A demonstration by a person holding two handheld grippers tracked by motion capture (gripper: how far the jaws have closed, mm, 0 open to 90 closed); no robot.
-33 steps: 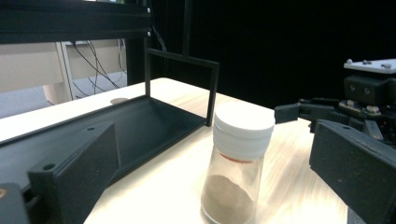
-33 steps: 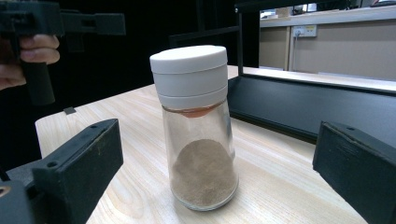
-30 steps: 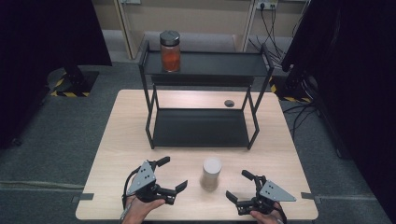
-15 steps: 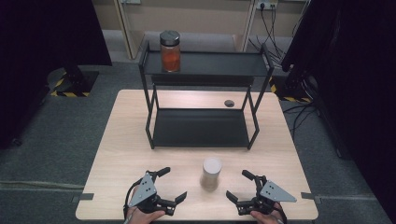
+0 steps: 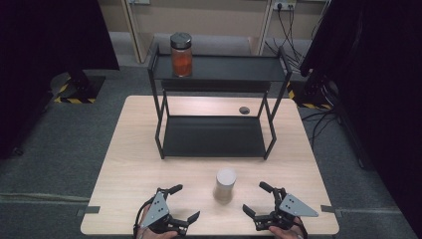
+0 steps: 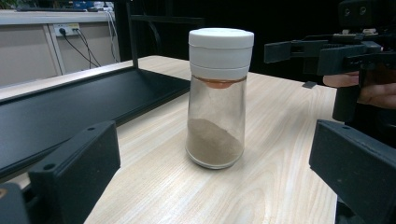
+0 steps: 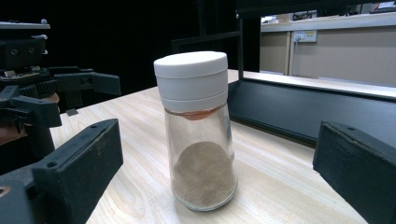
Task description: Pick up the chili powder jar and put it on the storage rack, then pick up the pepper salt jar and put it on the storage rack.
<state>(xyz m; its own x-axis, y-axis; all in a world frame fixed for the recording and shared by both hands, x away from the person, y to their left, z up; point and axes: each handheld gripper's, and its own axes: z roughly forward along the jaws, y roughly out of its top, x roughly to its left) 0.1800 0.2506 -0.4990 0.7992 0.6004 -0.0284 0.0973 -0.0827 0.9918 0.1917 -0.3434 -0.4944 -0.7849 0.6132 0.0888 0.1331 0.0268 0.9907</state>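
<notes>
Spice shaker point(image 5: 225, 184) noted as the work item: clear glass body, white screw cap, brown powder filling roughly the lower third, standing upright on the table and untouched. Largest first: pale wooden table point(image 5: 134, 164), front half bare apart from the shaker. Black two-tier metal rack point(image 5: 214, 137) standing on the far half, lower tray vacant. Jar with orange contents and dark lid point(image 5: 181, 55) at the left end of the top shelf. Small dark disc point(image 5: 244, 110) lying on the table behind the rack, identity unclear. Shaker located near the front edge, in front of the rack and apart from it, between the two grippers. Left gripper point(image 5: 180, 204) held low at the front edge, jaws spread wide, nothing held. Right gripper point(image 5: 258, 198) likewise wide open and empty, just right of the shaker. Change against a second ago: left gripper drawn back toward the front edge and lowered; right gripper practically unmoved; shaker position unchanged. Assessed meaning: no grasp begun yet, both grippers aimed at the shaker from opposite sides, approach stage only. Left gripper view and right gripper view confirm the shaker centred between open jaws, clear of both.
</notes>
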